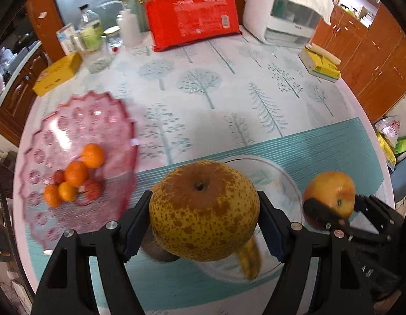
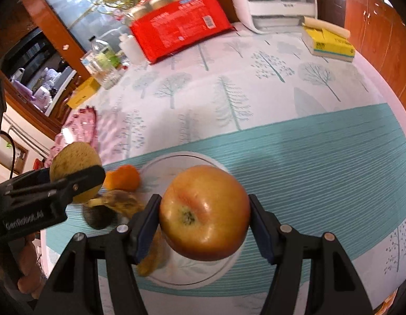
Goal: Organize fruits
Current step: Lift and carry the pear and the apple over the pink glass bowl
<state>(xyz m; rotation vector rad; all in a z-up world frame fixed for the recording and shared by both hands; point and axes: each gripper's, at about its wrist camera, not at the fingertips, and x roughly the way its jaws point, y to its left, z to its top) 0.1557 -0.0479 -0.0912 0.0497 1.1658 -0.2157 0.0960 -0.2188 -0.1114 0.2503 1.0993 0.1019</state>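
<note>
The left gripper point(image 1: 204, 218) pinches a speckled brown pear point(image 1: 204, 211) between its pads, held above the clear glass plate point(image 1: 289, 181), while the right gripper point(image 2: 204, 223) clamps an apple point(image 2: 205, 212) over that same plate. The pink scalloped dish point(image 1: 71, 120) with its mandarins point(image 1: 75, 173) lies to the left of both, so the pear-carrying left gripper is nearer it and would likely swing leftward first

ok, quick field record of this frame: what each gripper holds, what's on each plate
left gripper: shut on pear, lifted
right gripper: shut on apple, lifted
pink plate: oranges, small red fruits
white plate: banana, orange piece, dark fruit at its edge
table: tree-print cloth
</note>
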